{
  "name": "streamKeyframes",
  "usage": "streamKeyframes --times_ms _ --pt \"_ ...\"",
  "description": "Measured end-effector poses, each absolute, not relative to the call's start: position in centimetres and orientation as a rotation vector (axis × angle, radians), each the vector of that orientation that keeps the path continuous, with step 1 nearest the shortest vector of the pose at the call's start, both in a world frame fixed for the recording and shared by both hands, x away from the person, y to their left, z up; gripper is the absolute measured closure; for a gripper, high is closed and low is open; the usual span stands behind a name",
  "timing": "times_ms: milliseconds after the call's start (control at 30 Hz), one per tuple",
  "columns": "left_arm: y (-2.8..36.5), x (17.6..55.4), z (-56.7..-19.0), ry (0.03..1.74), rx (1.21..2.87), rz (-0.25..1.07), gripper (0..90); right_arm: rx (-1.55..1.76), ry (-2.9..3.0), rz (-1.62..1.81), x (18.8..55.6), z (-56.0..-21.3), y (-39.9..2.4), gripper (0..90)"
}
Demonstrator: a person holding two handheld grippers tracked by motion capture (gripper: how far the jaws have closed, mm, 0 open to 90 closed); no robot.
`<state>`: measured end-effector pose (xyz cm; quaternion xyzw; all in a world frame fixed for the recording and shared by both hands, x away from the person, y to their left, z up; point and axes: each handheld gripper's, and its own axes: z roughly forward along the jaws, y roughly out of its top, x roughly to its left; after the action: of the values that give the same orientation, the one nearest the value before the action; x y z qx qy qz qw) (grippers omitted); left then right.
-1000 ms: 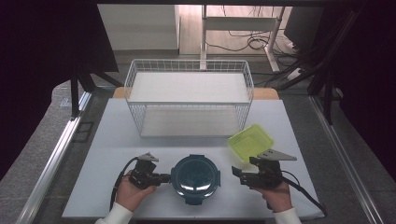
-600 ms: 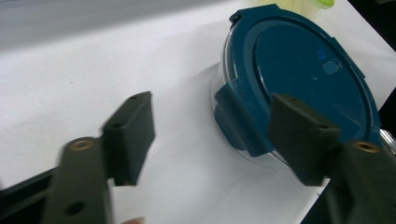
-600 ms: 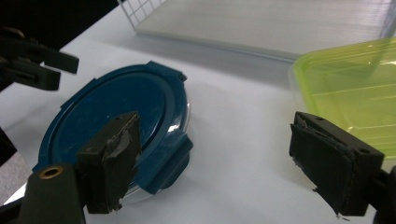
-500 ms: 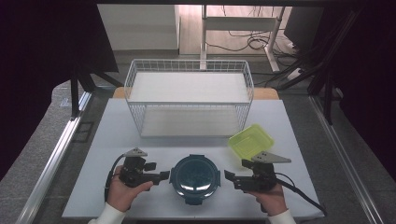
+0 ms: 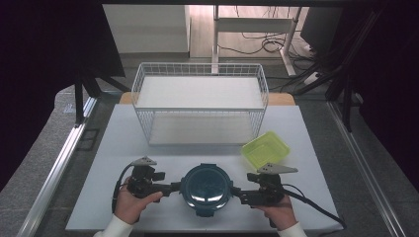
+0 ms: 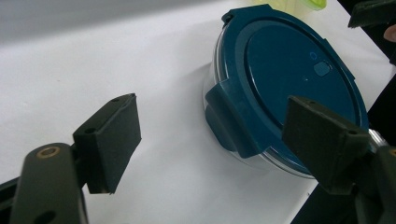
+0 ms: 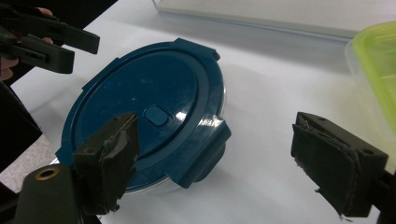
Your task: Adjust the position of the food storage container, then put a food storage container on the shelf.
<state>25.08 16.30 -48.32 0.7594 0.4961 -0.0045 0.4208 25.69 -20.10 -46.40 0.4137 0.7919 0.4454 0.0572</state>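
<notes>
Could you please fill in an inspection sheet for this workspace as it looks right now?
Surface: white table, nothing spilled.
Job's things: round container with dark blue lid, clasps down, at the near edge.
Clutter: green tub; empty wire basket.
Grippers: left gripper has just been opening, nothing between its jaws; right gripper open; each faces a side clasp.
Cables: one trails from each gripper.
Surroundings: dark curtains, floor cables beyond.

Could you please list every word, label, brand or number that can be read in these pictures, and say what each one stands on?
There is no readable text.
Round container's dark blue lid: a small raised oval button and a tiny ring mark, no letters.
Green container: plain.
Wire basket: no label.
Left tool and right tool: bare black pads with nothing printed on them.
</notes>
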Motion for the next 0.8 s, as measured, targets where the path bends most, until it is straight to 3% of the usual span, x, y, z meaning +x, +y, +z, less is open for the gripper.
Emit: streamKeyframes --times_ms 400,800 --pt "16.1 25.5 -48.9 1.250 1.831 -0.050 14.1 1.308 2.442 1.355 25.8 -47.2 -19.3 15.1" --pt "16.0 26.1 -49.9 1.240 1.763 -0.173 13.3 1.453 2.462 1.367 25.9 -48.5 -18.4 14.6"
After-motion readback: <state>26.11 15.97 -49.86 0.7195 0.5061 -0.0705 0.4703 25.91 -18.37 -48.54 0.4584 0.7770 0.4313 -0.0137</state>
